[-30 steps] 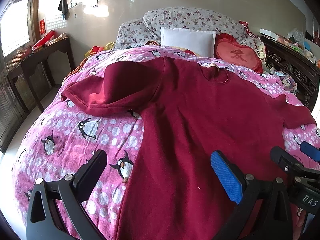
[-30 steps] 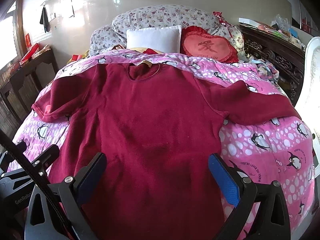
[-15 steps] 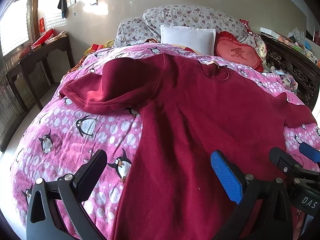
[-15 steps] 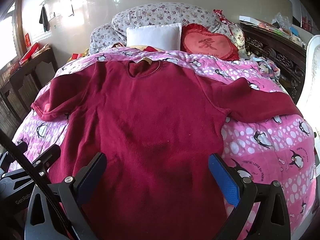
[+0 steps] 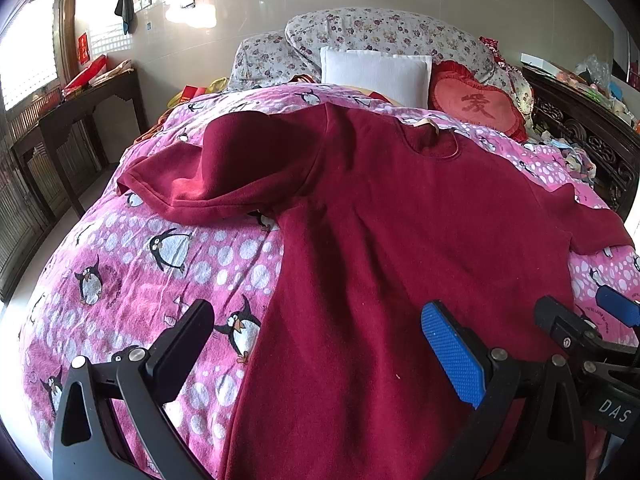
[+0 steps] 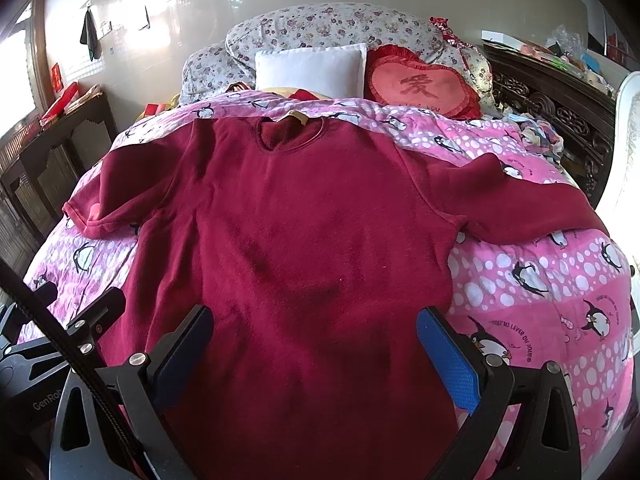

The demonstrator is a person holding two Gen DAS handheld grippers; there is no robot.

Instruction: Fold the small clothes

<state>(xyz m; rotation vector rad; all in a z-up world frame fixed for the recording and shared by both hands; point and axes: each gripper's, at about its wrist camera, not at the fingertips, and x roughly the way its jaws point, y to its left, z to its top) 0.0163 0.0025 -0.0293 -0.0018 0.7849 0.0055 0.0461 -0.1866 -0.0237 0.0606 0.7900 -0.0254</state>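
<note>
We see a glossy pale wall (image 6: pixel 240 12), a bright window (image 5: pixel 24 60), a dark wooden side table (image 5: pixel 80 108) and carved dark furniture (image 6: pixel 552 108).

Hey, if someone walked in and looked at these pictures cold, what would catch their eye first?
First, the dark red sweater spread flat, neck away from the cameras, across the pink penguin-print quilt, sleeves out to both sides. Beyond it at the head of the bed sits a red heart-shaped cushion beside a white pillow. Near the hem, the left hand-held gripper and right hand-held gripper are both open and hold nothing.
</note>
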